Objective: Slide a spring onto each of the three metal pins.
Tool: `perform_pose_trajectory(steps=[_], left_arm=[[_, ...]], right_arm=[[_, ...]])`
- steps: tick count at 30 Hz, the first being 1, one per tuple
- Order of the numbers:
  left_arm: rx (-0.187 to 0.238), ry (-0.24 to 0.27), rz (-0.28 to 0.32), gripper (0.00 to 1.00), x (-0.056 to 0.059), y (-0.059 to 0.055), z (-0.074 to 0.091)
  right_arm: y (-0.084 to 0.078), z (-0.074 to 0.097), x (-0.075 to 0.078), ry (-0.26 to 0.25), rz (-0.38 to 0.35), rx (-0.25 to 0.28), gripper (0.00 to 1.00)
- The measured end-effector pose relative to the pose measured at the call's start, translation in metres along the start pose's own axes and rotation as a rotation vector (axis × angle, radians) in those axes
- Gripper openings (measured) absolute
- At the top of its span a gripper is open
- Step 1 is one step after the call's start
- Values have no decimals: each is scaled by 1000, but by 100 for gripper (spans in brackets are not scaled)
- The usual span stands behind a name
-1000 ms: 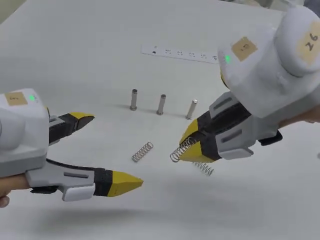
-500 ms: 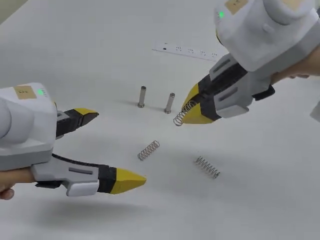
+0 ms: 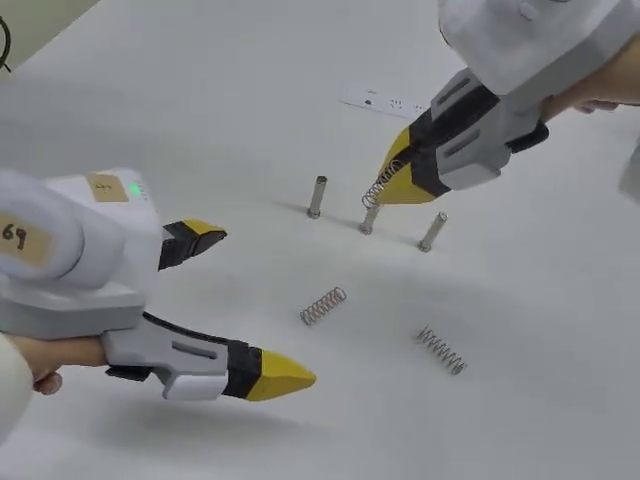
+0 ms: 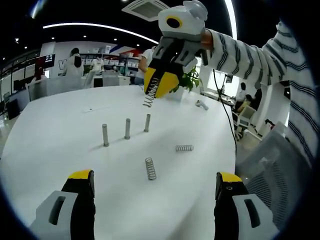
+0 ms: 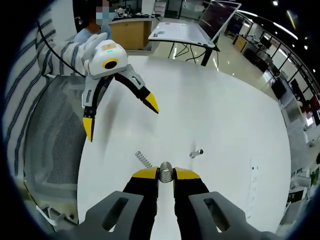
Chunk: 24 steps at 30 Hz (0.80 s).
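we see right gripper [image 3: 392, 180] pinching a spring [image 3: 381, 185] above the pins [image 3: 369, 218]; left gripper [image 3: 268, 306] wide open (empty), two springs [image 3: 323, 305] on tabletop [image 3: 200, 120].

White worktop [image 3: 200, 100] under it all, with three metal pins [image 3: 318, 196] standing upright in a row running roughly nine to three o'clock. One spring [image 3: 323, 306] lies flat at six o'clock of the row and a second spring [image 3: 441, 350] at five o'clock, well apart. A white power strip [image 3: 385, 101] lies off at twelve o'clock.
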<state>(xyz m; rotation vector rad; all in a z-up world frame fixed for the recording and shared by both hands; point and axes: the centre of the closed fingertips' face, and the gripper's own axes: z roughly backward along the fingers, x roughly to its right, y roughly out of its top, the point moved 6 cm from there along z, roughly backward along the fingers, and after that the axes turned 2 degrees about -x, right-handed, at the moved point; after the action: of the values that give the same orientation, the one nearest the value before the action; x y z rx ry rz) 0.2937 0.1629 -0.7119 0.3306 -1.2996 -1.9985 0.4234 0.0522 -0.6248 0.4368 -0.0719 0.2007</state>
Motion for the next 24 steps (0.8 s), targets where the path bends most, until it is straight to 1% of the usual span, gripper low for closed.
perform_pose_trajectory(steps=[2, 3, 4, 6, 7, 10, 13, 16, 18, 19, 20, 24], left_arm=[[-1, 2, 4, 98, 1, -1, 1], [-2, 6, 5, 98, 0, -1, 1], [-4, 20, 2, 98, -2, -1, 2], [0, 44, 1, 98, -5, -1, 4], [8, 56, 6, 98, -7, -1, 5], [11, 65, 10, 98, -10, 0, 8], [7, 81, 14, 98, -13, -1, 10], [8, 89, 18, 98, -13, -1, 11], [9, 93, 19, 98, -13, -1, 12], [8, 95, 19, 98, -13, -1, 12], [8, 95, 19, 98, -13, -1, 12], [2, 98, 19, 98, -12, -1, 13]], right_arm=[[1, -2, 13, -10, 15, -9, 8], [1, -3, 17, -14, 18, -10, 8], [3, -2, 22, -20, 25, -10, 8], [4, -2, 28, -27, 22, -5, 8], [5, 0, 27, -30, 19, -3, 8], [7, 1, 28, -36, 26, -13, 8], [8, -5, 43, -31, 29, -18, 8], [9, -12, 51, -26, 36, -28, 8], [10, -16, 52, -26, 47, -39, 8], [11, -17, 49, -26, 51, -41, 8], [12, -19, 50, -25, 52, -42, 8], [14, -29, 44, -29, 65, -61, 8]])
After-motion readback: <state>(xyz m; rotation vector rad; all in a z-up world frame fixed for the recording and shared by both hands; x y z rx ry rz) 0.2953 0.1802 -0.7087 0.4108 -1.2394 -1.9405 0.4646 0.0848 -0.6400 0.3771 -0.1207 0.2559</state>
